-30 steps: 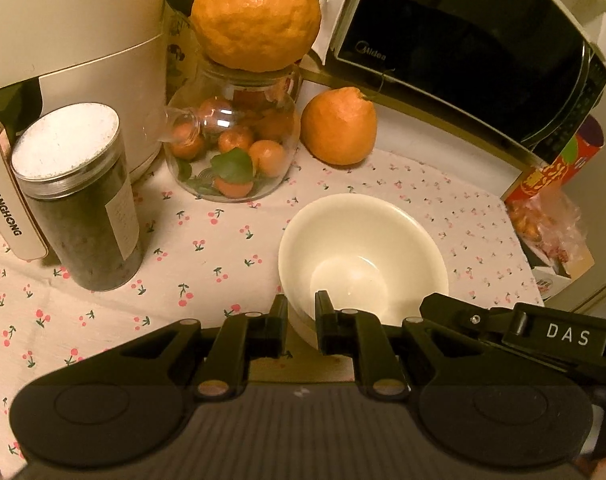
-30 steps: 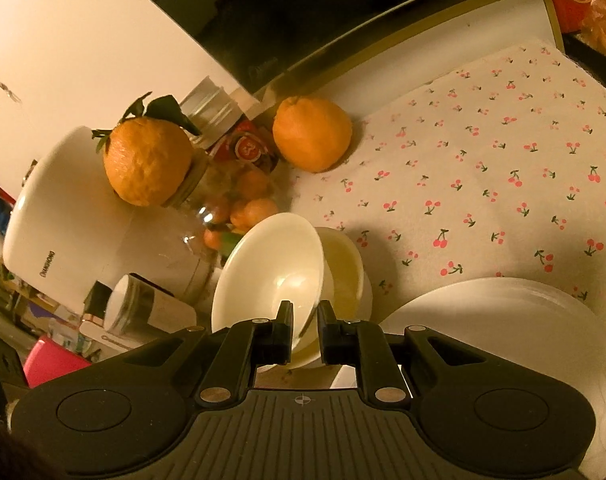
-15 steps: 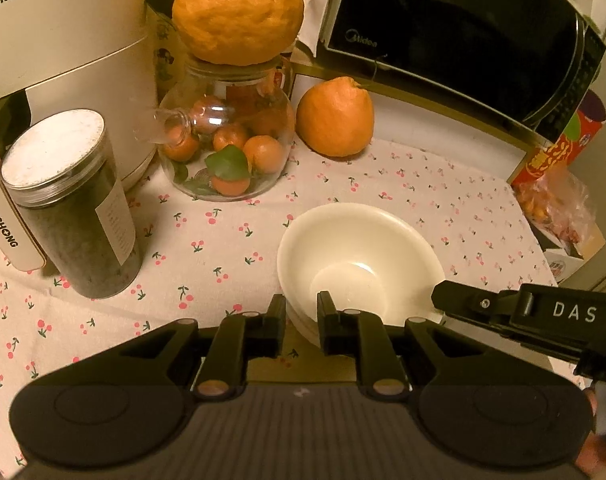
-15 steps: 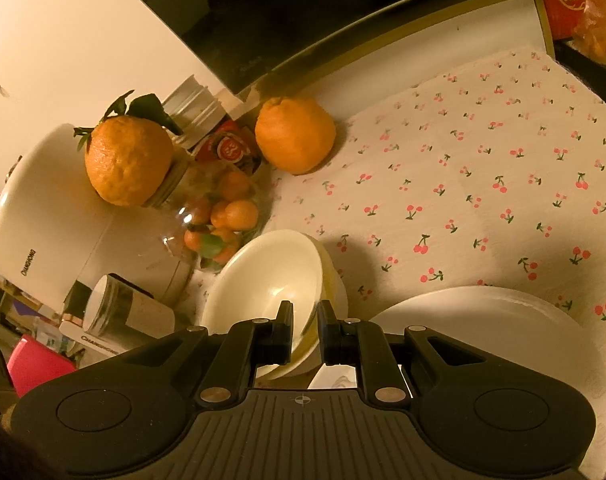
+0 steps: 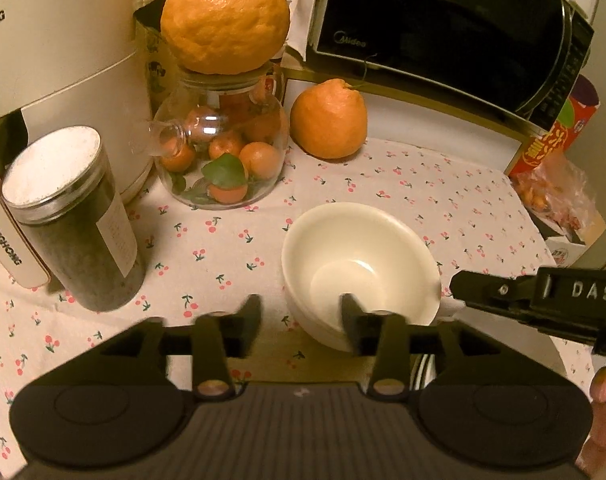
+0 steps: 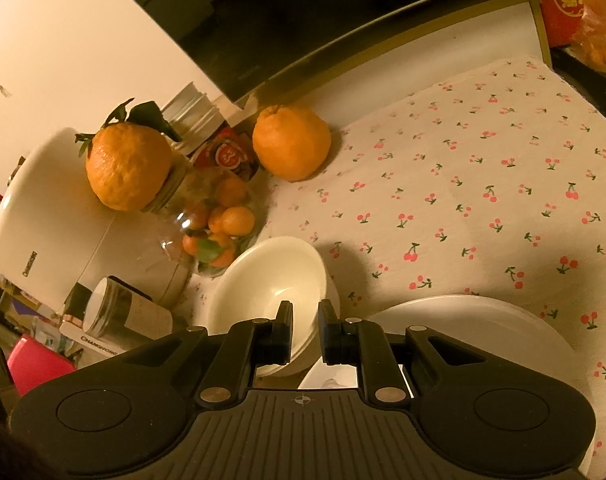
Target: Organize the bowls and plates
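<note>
A stack of cream bowls (image 5: 359, 268) sits on the cherry-print cloth; it also shows in the right wrist view (image 6: 275, 280). My left gripper (image 5: 301, 312) is open, its right finger inside the near rim of the top bowl, its left finger outside. My right gripper (image 6: 305, 320) is shut on the top bowl's near rim. Its body (image 5: 543, 300) shows at the right of the left wrist view. White plates (image 6: 475, 332) lie right of the bowls.
A glass jar of small oranges (image 5: 223, 152) with a big orange (image 5: 227, 16) on top, a loose orange (image 5: 329, 120), a dark tin (image 5: 75, 220), a white appliance (image 5: 55, 40), a microwave (image 5: 443, 24) and snack packs (image 5: 555, 176) ring the cloth.
My left gripper has opened around the bowl's near rim. The bowl in my right gripper has come down, nested into the other bowl.
</note>
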`<move>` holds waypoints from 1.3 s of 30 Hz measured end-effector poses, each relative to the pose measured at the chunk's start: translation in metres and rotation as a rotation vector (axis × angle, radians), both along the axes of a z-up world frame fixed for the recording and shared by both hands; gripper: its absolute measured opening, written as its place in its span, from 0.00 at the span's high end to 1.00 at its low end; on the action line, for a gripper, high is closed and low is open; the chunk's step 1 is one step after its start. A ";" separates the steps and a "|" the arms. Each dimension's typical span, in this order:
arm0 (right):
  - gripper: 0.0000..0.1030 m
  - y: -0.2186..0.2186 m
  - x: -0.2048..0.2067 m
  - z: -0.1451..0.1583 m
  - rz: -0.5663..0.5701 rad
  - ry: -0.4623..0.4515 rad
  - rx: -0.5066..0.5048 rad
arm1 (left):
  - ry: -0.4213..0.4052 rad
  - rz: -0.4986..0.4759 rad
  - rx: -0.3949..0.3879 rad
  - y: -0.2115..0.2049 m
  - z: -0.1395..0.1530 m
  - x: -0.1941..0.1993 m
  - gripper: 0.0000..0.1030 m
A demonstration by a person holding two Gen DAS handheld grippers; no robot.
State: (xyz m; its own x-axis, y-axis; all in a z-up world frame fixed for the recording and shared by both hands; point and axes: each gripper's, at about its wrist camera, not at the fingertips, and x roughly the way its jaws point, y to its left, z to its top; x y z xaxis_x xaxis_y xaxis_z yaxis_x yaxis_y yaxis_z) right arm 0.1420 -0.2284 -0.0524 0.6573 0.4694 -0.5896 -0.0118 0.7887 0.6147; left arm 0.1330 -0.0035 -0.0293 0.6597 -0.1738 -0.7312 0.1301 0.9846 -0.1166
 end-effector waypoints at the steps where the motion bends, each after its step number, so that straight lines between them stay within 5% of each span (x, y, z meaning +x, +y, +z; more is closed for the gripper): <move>1: 0.75 -0.002 0.000 -0.001 -0.005 0.003 0.005 | -0.006 -0.007 0.010 0.000 0.000 0.000 0.40; 6: 0.41 -0.008 0.004 -0.002 -0.016 0.002 -0.016 | -0.070 -0.100 0.065 -0.002 -0.004 -0.006 0.18; 12: 0.35 -0.014 0.011 -0.005 -0.019 -0.010 -0.053 | -0.168 -0.271 0.122 -0.005 -0.014 -0.014 0.05; 18: 0.35 -0.009 0.018 -0.007 0.012 -0.030 -0.079 | -0.163 -0.365 0.141 -0.007 -0.026 -0.013 0.06; 28: 0.36 0.012 0.026 -0.009 0.059 -0.041 -0.081 | -0.132 -0.434 0.113 -0.010 -0.034 -0.007 0.25; 39: 0.67 0.020 0.033 -0.018 0.054 -0.013 -0.083 | -0.128 -0.455 0.153 -0.015 -0.039 -0.001 0.29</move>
